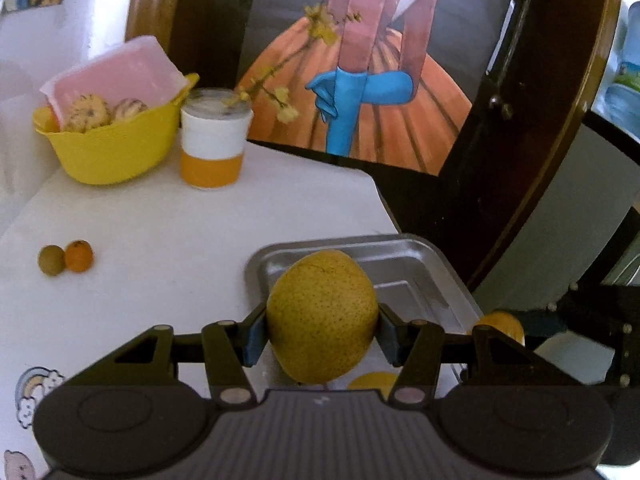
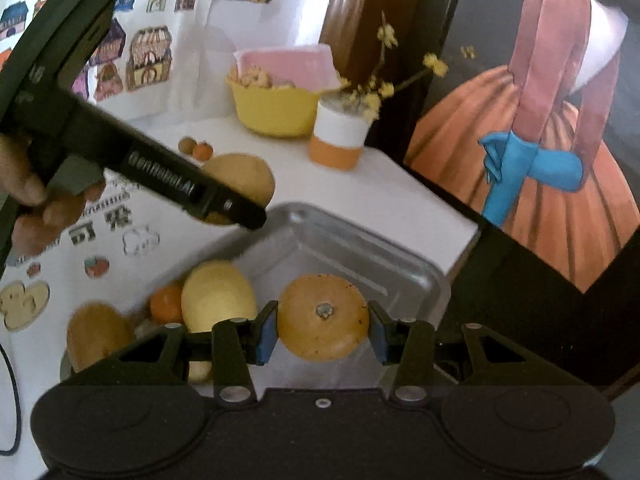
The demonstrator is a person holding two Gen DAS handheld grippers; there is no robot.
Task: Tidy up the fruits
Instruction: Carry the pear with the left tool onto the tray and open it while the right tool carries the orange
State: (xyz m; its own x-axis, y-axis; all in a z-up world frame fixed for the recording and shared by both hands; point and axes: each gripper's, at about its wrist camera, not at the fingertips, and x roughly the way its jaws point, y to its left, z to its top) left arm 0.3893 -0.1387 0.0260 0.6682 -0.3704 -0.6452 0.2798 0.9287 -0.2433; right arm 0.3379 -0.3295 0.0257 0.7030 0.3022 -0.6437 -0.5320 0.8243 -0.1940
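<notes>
- Pear [image 1: 322,320] gripped in left gripper [image 1: 320,332] jaws, above tray [image 1: 420,264]
- Orange [image 2: 323,317] clamped in right gripper [image 2: 322,334] jaws, over tray
- Next, likely: lower, release both

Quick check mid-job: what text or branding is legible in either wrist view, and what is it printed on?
"GenRobotAI": side of the left hand-held gripper, slightly blurred.
"可" plus an unclear character: printed tablecloth.
Bottle label: too blurred to read.
Nothing legible elsewhere.

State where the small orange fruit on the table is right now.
In the left wrist view, the small orange lies at left on the table, touching a green fruit, in front of the yellow basket.
</notes>
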